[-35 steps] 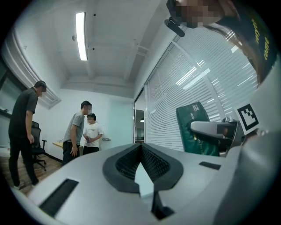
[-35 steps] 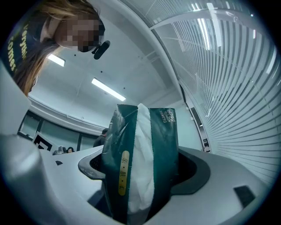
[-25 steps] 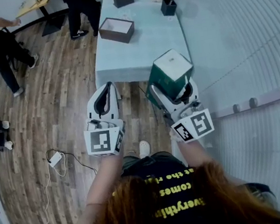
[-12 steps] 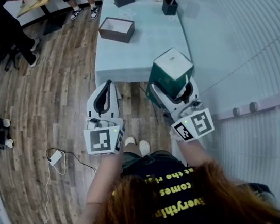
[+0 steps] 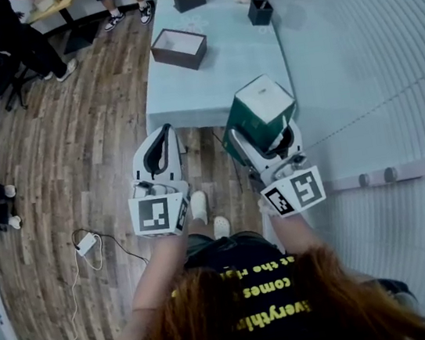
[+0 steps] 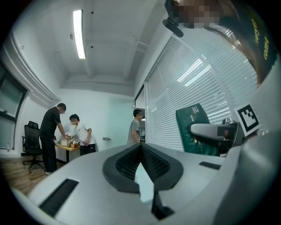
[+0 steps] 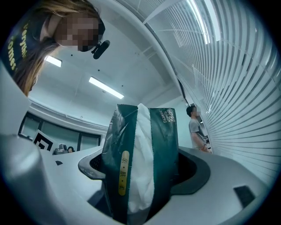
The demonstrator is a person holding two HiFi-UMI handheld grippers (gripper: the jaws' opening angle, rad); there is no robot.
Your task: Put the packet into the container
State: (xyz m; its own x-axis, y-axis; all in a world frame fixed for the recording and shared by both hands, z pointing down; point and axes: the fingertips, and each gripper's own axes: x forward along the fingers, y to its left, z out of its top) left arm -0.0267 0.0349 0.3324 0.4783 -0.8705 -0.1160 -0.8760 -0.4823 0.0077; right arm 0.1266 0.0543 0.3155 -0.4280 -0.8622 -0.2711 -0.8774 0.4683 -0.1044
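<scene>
Dark green packet (image 5: 260,114), pale blue table (image 5: 222,73), brown container (image 5: 178,58)

Place: office-like workroom
Floor: wood planks (image 5: 74,146)
Wall: long window blinds (image 5: 367,39)
Ceiling: strip light (image 6: 79,34)
Furniture: black office chair (image 6: 31,141), pale tabletop (image 5: 215,78)
Others: people (image 6: 52,132) at a desk (image 6: 66,147)

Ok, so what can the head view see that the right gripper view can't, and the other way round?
Only the head view shows the table, the open brown container standing on it, and the wooden floor. Only the right gripper view shows the slit down the packet with white tissue in it, the yellow label and the ceiling lights. Both show the green packet clamped in the right gripper, and the window blinds beside it.
</scene>
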